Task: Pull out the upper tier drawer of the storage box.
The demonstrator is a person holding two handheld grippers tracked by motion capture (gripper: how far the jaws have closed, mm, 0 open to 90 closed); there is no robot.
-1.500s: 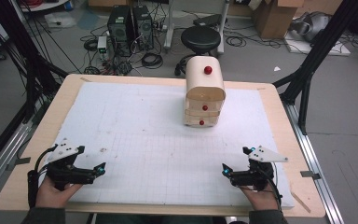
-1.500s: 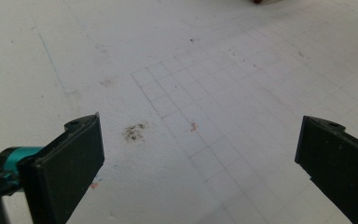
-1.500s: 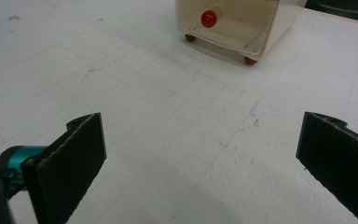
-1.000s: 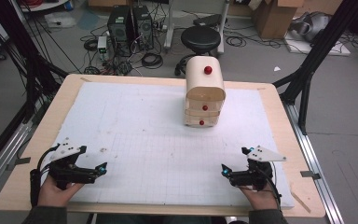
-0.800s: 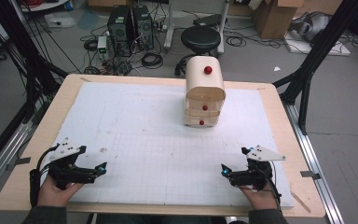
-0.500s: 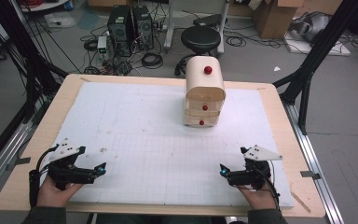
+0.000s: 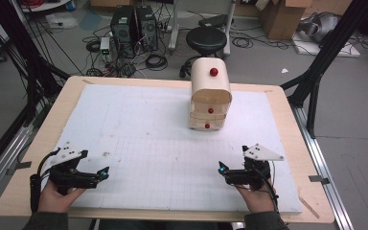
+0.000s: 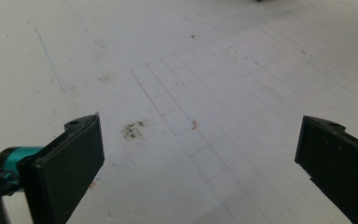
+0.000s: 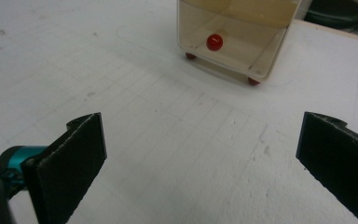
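I held my left gripper (image 7: 103, 172) and right gripper (image 7: 222, 168) wide apart, both empty; the wooden drawer chest (image 7: 211, 100) stood ahead of the right.

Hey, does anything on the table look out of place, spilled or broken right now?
Nothing serious. The small drawer chest stands upright with its drawers shut. The white mat has a few dirty smudges, one dark spot showing in the left gripper view. Both grippers, left and right, are open and holding nothing.
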